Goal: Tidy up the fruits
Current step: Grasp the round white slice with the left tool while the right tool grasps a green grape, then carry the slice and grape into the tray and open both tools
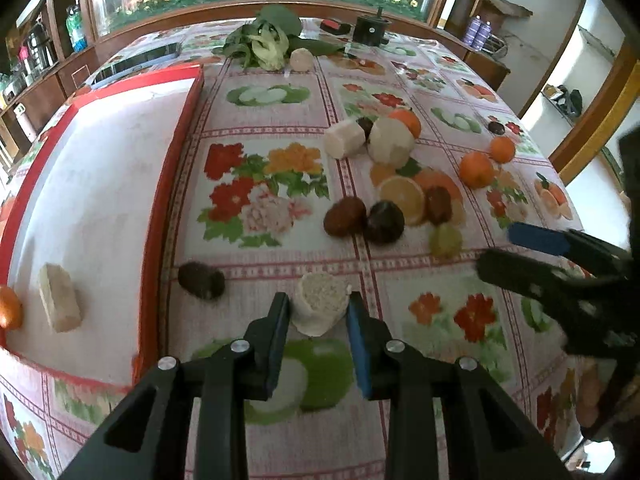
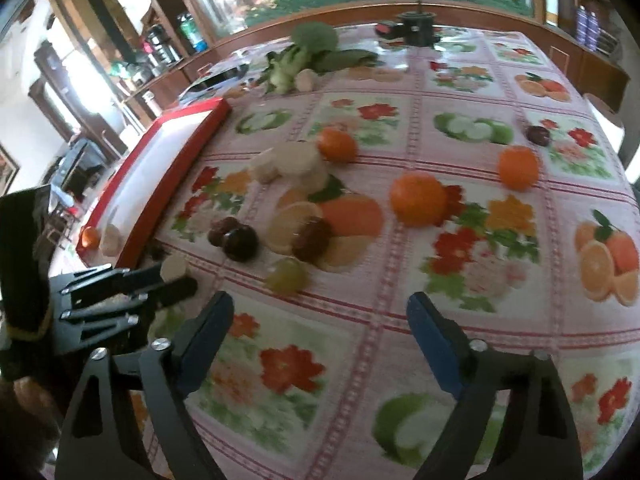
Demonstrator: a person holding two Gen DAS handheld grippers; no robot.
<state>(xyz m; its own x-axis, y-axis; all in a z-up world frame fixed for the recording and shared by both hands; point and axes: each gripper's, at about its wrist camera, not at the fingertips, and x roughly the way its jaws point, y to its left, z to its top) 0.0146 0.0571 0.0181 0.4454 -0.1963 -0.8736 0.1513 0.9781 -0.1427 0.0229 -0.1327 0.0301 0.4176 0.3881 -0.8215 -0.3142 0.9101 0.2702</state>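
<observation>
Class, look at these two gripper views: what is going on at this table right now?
A person is sorting fruit with two hand-held grippers. The left gripper is shut on a pale cut sugarcane piece near the table's front edge, beside the red-rimmed tray. The tray already holds an orange and another pale piece. The right gripper is open and holds nothing. Oranges, dark fruits and a green grape lie loose on the flowered tablecloth.

Orange (image 1: 9,307) — cut by frame edge

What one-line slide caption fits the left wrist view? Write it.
Left tongs close around a pale sugarcane chunk beside the red tray, fruit scattered beyond.
</observation>
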